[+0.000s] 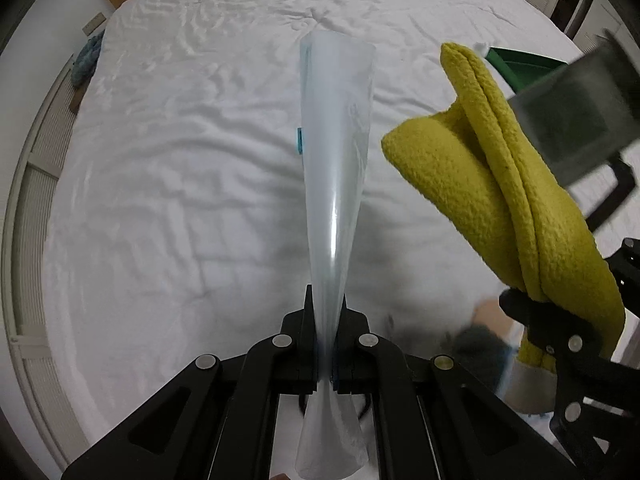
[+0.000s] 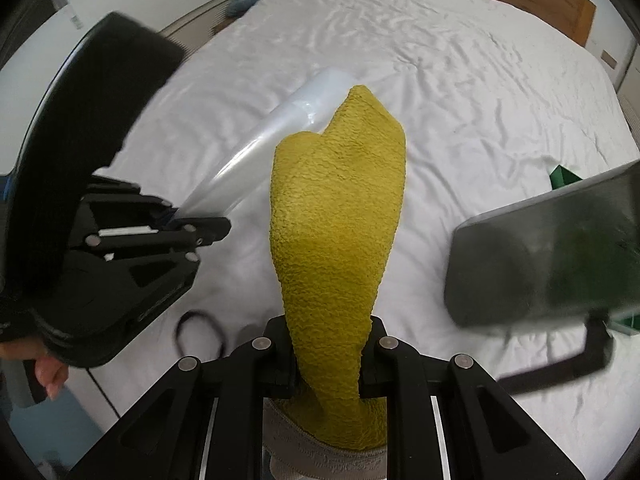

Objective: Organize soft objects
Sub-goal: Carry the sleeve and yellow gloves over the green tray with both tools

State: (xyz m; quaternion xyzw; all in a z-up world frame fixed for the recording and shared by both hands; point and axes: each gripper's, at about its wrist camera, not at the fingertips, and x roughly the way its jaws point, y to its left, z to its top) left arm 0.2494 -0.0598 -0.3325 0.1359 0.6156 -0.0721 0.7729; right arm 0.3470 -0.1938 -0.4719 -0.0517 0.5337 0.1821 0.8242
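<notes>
A wrinkled white bed (image 1: 180, 160) fills both views, and only from the left wrist is a green box (image 1: 520, 66) seen at its far right edge, while a black looped cord (image 2: 200, 334) on the sheet is seen only from the right wrist. The fuzzy yellow sock (image 2: 340, 220), folded lengthwise with a grey ribbed cuff, is held above the bed, clamped in the right tool (image 2: 328, 354). The smaller, glossy translucent plastic bag (image 1: 336, 168), twisted to a narrow waist, is pinched in the closed left tool (image 1: 326, 312).

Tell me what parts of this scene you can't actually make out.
- Green box: left wrist view, mostly hidden behind the fuzzy yellow sock.
- Clear plastic bag: whether its mouth is open.
- Blue-green bundle: too small.
- Dark plate: blurred.
</notes>
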